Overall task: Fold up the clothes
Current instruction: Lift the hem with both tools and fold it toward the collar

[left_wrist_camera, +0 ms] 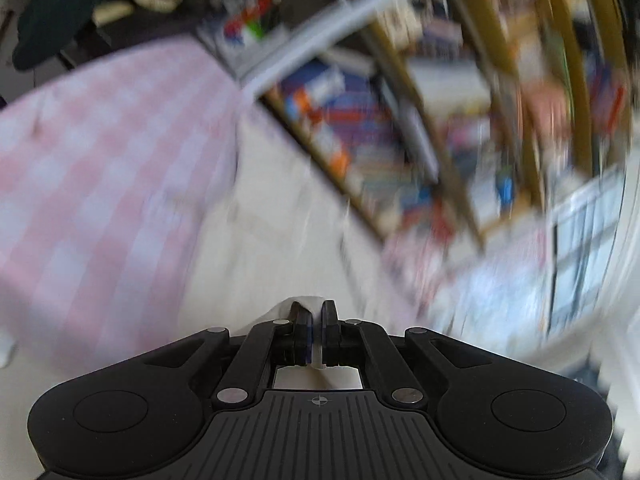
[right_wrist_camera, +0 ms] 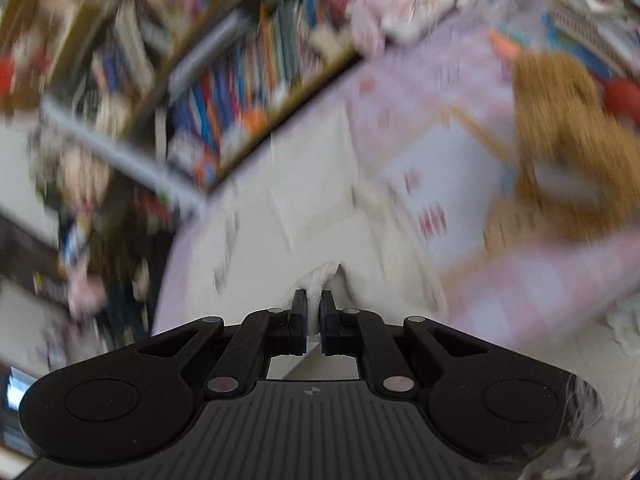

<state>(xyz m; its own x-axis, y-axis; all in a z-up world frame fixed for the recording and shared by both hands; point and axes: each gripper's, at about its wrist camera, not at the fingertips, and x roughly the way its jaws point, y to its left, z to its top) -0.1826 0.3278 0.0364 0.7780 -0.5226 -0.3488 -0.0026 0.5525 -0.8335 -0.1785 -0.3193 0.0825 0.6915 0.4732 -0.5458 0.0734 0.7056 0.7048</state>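
A cream-white garment (left_wrist_camera: pixel 280 208) stretches away from my left gripper (left_wrist_camera: pixel 316 312), which is shut on a pinch of its edge. The same pale garment (right_wrist_camera: pixel 320 208) fills the middle of the right wrist view, and my right gripper (right_wrist_camera: pixel 314 300) is shut on a bunched fold of it. Both views are heavily blurred. The cloth lies over a pink and white checked bed cover (left_wrist_camera: pixel 92 152), also seen as the checked cover (right_wrist_camera: pixel 540 280) at the lower right.
A wooden bookshelf (left_wrist_camera: pixel 380 128) packed with books stands behind the bed; the bookshelf (right_wrist_camera: pixel 248 80) shows in the right view too. A brown plush toy (right_wrist_camera: pixel 560 140) lies on the bed at the right. Dark clothing (left_wrist_camera: pixel 60 8) hangs at the far left.
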